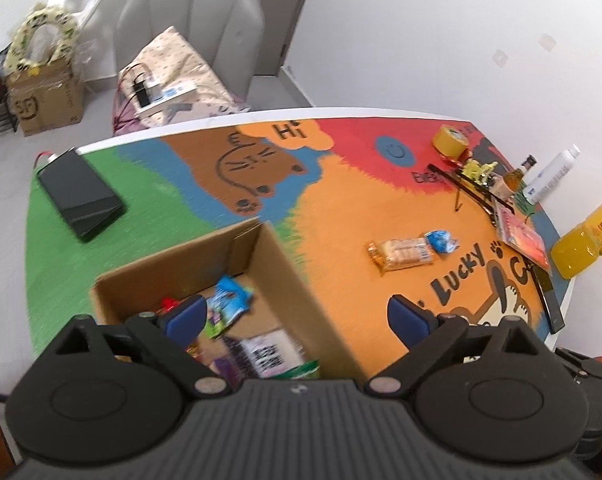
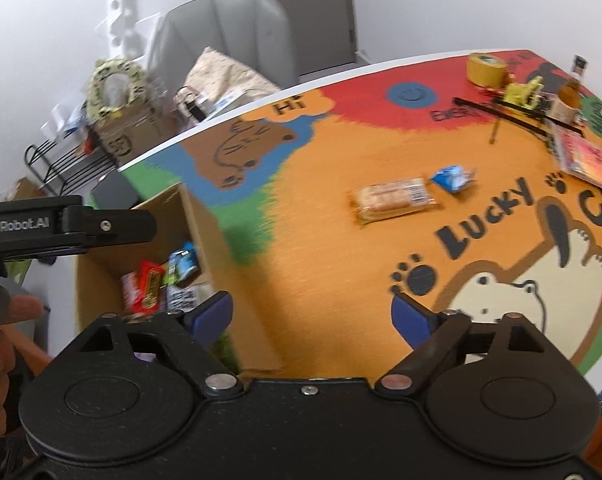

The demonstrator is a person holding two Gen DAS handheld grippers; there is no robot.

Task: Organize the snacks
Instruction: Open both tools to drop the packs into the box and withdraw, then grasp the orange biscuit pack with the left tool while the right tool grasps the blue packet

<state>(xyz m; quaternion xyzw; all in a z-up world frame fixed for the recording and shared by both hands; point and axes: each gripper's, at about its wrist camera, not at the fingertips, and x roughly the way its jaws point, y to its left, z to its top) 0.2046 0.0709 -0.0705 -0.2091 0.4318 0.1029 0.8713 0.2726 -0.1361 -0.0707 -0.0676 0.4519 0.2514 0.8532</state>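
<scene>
An open cardboard box (image 1: 285,276) (image 2: 193,216) stands on the colourful mat and holds several snack packets, among them a blue-green one (image 1: 231,298) and a red one (image 2: 149,284). An orange cracker packet (image 1: 401,254) (image 2: 393,198) and a small blue packet (image 1: 441,240) (image 2: 453,178) lie on the orange part of the mat, apart from the box. My left gripper (image 1: 297,312) is open and empty above the box's right wall. My right gripper (image 2: 313,314) is open and empty above the mat beside the box. The left gripper's body (image 2: 61,224) shows at the left of the right wrist view.
A black box (image 1: 79,196) lies on the mat's green corner. At the far right edge stand a tape roll (image 1: 451,140), a black rack with small items (image 1: 477,178), bottles (image 1: 553,176), a yellow jug (image 1: 585,240) and a red book (image 1: 525,240). A grey chair (image 1: 189,20) stands behind the table.
</scene>
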